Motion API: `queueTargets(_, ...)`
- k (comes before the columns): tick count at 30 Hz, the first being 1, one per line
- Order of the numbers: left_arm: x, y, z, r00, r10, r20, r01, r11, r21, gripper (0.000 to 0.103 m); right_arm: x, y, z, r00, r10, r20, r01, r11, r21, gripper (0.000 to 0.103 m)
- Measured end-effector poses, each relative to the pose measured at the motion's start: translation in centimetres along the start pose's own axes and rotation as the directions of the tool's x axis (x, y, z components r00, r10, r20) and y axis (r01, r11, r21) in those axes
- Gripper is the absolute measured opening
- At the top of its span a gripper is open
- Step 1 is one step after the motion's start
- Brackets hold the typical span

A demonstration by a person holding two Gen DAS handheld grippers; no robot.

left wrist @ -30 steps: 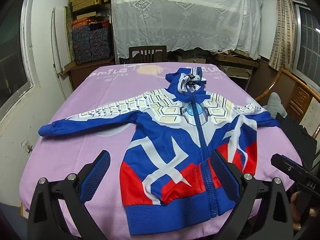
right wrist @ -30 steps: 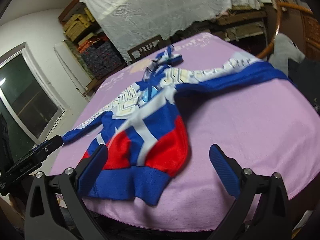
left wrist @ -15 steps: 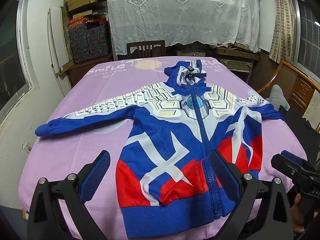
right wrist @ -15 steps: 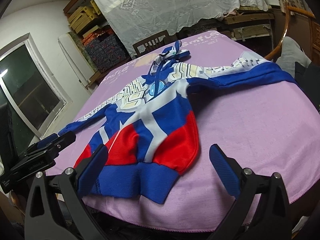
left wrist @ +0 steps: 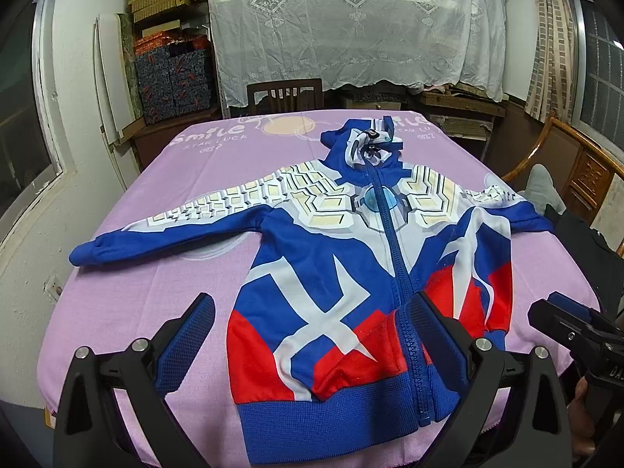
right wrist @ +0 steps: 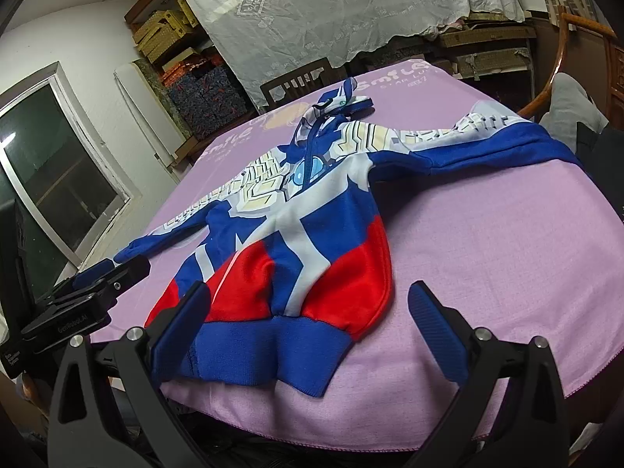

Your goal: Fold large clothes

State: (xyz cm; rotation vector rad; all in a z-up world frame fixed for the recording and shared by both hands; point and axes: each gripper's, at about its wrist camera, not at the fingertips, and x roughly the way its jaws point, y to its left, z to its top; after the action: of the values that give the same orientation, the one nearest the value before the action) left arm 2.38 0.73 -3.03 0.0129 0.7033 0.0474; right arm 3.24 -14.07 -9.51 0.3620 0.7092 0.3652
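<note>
Both grippers are hanging spread wide, gripping nothing: my left gripper (left wrist: 312, 335) over the hem, my right gripper (right wrist: 308, 323) at the corner. At twelve o'clock, the jacket (left wrist: 351, 257) is lying flat on the purple cloth (left wrist: 156, 280), sleeves out.

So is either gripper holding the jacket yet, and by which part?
No, nothing is held. The left gripper and right gripper are both open, near the hem of the jacket, which lies flat on the table.
</note>
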Motion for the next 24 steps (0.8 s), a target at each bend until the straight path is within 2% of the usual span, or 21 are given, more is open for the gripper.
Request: queueTargets(24, 0.50, 0.50, -0.02, 1.000, 0.001, -0.018, -0.001, 1.000, -0.010, 0.100, 0.41, -0.50, -0.24, 1.000, 0.004, -0.009, -0.004, 1.000, 0.014, 0.099)
